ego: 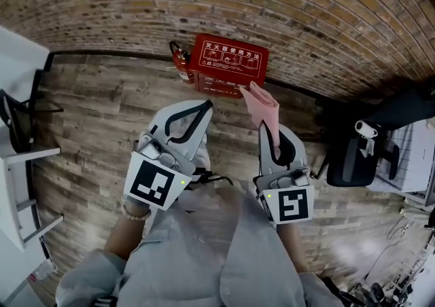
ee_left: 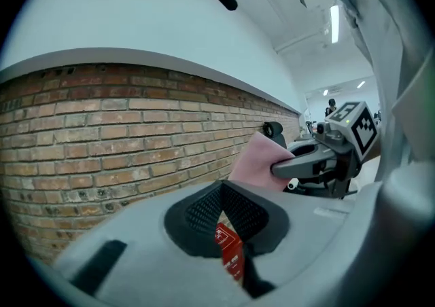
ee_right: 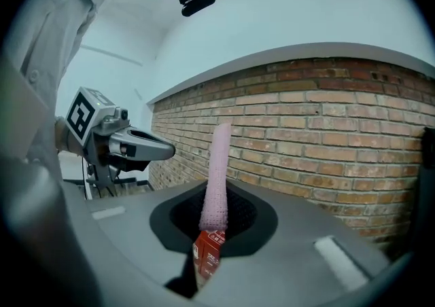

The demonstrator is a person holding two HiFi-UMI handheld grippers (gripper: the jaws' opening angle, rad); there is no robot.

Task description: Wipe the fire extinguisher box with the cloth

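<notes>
The red fire extinguisher box (ego: pixel 228 64) stands on the wood floor against the brick wall; slivers of the box (ee_left: pixel 231 253) (ee_right: pixel 207 258) show between the jaws in both gripper views. My right gripper (ego: pixel 266 125) (ee_right: pixel 214 221) is shut on a pink cloth (ego: pixel 262 103) (ee_right: pixel 217 176), which stands up from its jaws just short of the box's front right. The cloth (ee_left: pixel 258 163) and the right gripper (ee_left: pixel 289 165) also show in the left gripper view. My left gripper (ego: pixel 205 106) (ee_left: pixel 221 189) is shut with nothing in it, beside the right one and short of the box.
A red extinguisher (ego: pixel 181 61) leans by the box's left side. The brick wall (ego: pixel 285 7) runs behind. A black office chair (ego: pixel 353 156) stands at the right, and white furniture (ego: pixel 20 156) at the left.
</notes>
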